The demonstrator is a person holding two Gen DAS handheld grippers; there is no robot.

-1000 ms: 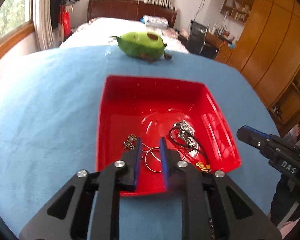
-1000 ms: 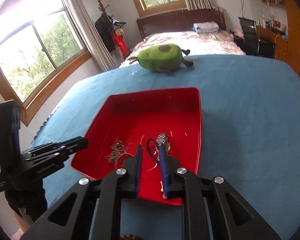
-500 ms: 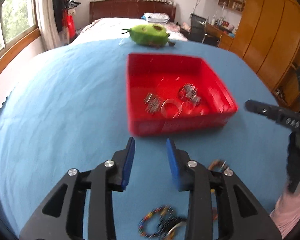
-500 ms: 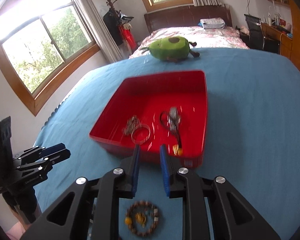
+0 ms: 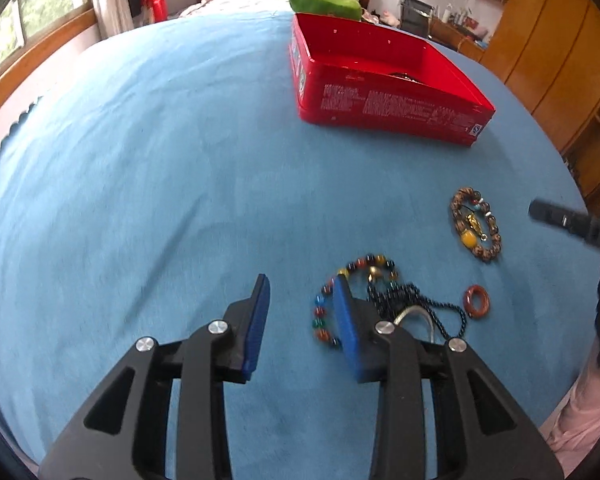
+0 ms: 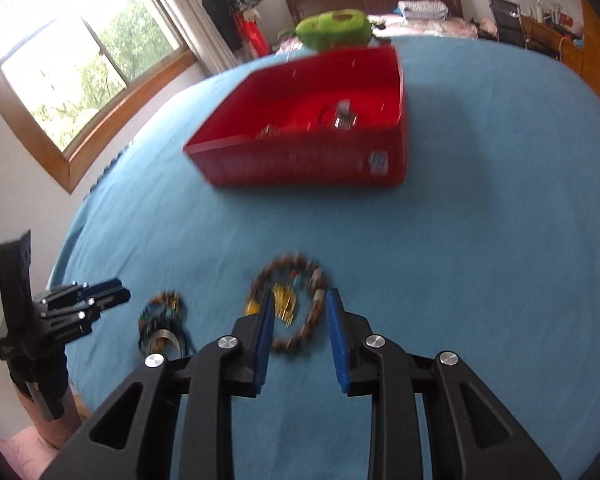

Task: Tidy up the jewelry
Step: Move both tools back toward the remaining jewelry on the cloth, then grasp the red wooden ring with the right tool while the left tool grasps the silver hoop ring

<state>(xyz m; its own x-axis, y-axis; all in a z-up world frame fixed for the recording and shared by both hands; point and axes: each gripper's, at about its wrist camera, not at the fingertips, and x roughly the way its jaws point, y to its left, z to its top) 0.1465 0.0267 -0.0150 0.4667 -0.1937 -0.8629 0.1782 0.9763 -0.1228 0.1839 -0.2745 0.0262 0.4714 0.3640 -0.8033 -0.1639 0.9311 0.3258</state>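
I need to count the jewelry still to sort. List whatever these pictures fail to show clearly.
- Left wrist view: the red box contents, hidden by its near wall.
- Left wrist view: the multicolored bead bracelet and silver bangle, partly covered by the left hand-held gripper.
- Right wrist view: the brown bead bracelet and the box's pieces, smeared by motion blur.

Both views are being lit by soft daylight, which is coming in through the window on the left (its panes are being blown out to white in the right wrist view). No hard shadows are being cast on the blue cloth; only a faint dark patch is being seen just right of the red box. The right wrist view is being smeared by motion blur, the box and the beaded bracelet below it most of all. Straight lines are being bent by fisheye distortion, and the corners are being darkened.
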